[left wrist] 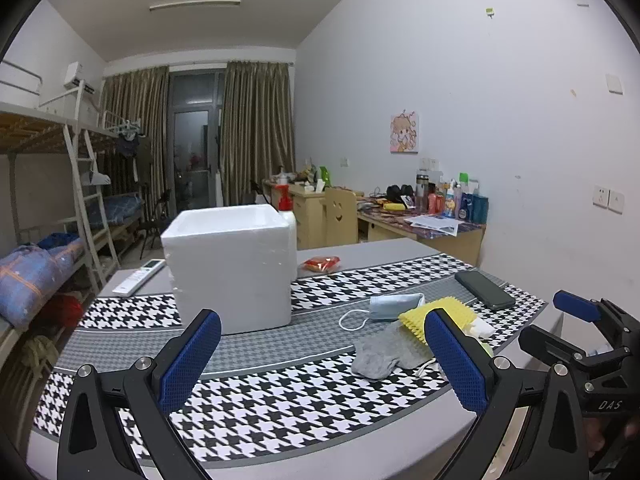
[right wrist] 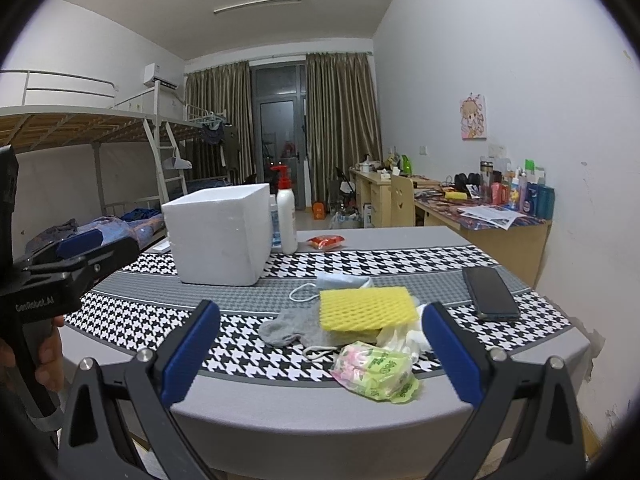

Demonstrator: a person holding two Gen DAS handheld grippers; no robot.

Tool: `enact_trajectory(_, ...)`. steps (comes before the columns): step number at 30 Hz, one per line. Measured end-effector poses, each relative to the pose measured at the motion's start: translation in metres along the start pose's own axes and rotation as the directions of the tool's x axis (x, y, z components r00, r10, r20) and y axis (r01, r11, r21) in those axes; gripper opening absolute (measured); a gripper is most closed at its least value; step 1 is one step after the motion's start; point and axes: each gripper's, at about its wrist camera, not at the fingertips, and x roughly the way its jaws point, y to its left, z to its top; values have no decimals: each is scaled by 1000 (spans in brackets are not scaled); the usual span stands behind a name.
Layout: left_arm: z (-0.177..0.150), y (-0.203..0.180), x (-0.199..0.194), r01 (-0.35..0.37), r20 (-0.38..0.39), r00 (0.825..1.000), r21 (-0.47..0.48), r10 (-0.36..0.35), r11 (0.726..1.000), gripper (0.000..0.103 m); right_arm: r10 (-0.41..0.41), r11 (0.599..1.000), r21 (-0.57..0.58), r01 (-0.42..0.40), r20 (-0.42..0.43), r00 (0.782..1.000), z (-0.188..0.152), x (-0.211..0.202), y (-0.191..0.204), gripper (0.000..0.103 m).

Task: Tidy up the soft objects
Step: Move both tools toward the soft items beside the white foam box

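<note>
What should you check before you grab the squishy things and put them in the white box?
1. Left gripper open and empty: ok.
2. Right gripper open and empty: ok.
3. White foam box upright, top uncovered: ok; inside cannot tell.
4. Yellow sponge on top of the pile, free to grab: ok.
5. Grey sock free: not ok, partly under the sponge.
6. Phone clear of the soft pile: ok, lies apart to the right.

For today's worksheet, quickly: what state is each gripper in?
Left gripper: open, holding nothing.
Right gripper: open, holding nothing.
</note>
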Motion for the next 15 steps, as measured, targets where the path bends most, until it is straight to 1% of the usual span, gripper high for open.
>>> enact_trajectory(7, -2, -2, 27, 22, -52, 998, -4, -22, 1000, 102, -15, 1000, 4, 15, -37, 999, 1, 14, -6, 102)
enact_trajectory(15, -6, -5, 51, 42, -90, 995, -2, -42, 999, 102, -34, 999, 20, 35, -70, 997, 0, 31, -15, 102)
